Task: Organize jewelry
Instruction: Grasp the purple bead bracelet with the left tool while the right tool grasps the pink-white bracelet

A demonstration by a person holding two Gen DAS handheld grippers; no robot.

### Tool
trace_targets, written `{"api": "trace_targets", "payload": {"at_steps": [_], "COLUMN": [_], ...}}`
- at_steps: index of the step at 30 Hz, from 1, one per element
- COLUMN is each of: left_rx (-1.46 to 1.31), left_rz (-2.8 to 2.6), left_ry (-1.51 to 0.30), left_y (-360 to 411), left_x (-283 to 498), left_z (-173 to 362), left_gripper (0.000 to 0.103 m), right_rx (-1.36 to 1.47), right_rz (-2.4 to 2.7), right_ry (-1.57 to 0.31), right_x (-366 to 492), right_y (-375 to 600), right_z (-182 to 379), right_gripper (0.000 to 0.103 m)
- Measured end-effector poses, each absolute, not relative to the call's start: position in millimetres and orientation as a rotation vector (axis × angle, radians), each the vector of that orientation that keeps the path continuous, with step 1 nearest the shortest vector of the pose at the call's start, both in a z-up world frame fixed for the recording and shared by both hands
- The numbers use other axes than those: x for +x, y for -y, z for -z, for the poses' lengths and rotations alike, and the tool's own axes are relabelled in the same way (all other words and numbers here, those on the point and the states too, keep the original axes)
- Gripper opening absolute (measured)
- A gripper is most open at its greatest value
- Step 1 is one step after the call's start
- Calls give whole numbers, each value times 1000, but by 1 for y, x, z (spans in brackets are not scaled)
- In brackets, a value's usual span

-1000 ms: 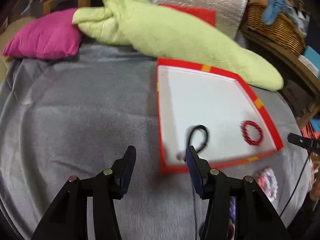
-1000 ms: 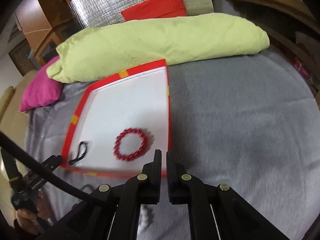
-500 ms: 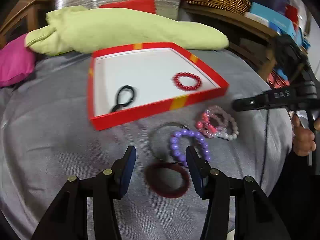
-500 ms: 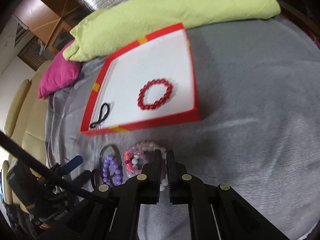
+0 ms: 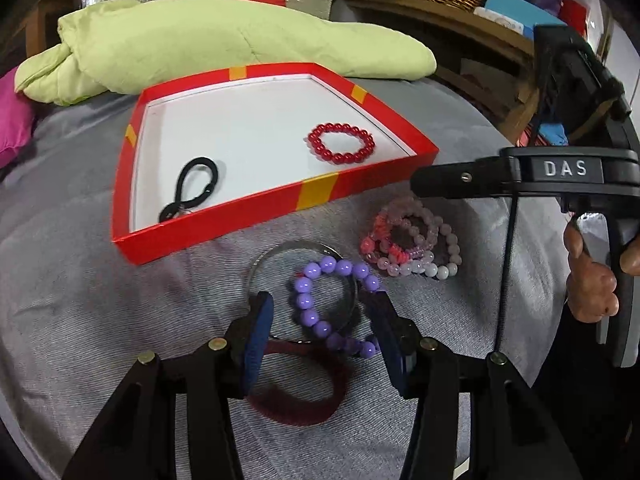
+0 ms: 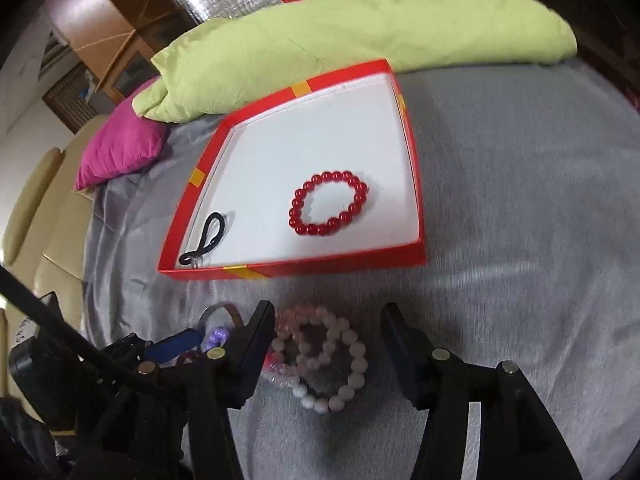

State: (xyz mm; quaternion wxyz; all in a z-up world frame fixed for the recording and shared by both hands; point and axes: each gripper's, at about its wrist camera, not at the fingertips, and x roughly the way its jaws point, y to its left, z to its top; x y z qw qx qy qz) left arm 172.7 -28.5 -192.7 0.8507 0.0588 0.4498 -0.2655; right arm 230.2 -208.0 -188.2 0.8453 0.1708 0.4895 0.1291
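Grey blanket: left claw spread around purple bracelet; right claw spread over pink bracelets.

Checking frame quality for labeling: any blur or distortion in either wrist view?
Left wrist: strong fisheye bend, red box edges curve, beads sharp. Right wrist: same bend, motion smear on the grey cloth at right; red bracelet slightly soft.

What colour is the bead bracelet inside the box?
Red. The bead bracelet shows best in the right wrist view, lying on the white floor of the red box.
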Motion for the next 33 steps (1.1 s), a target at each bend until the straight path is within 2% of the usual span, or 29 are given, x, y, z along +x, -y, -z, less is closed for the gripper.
{"api": "trace_targets", "payload": {"at_steps": [1,2,3,5,7,8,9,33], "left_rx": [127,129,131,130,109,94,84,6], "left_rz": [565,569,572,570,572,572,575,575], "left_ry": [-952,-956,-957,-957,-960,-962,-963,-751], "left_y": [30,31,33,33,29,27,25,-1], "left_x": [173,174,175,176,178,178,179,168], "left_z": [194,195,197,197,197,196,196,139], "left_gripper": [41,37,36,31,24,13,13,10], "right_rx": [352,336,304,248,233,237,248,376], "right_rz": [-271,-268,-258,-247,-241,-238,-232,-358], "right_ry": [-1044,-1057,-1073,-1082,-1054,-1036,-1011,-848], "right_x": [232,234,236,236,233,232,230,211], "right_y": [205,202,197,192,193,195,199,212], "right_z": [191,193,198,200,197,194,189,147], "right_gripper": [38,30,29,16,9,9,9,9]}}
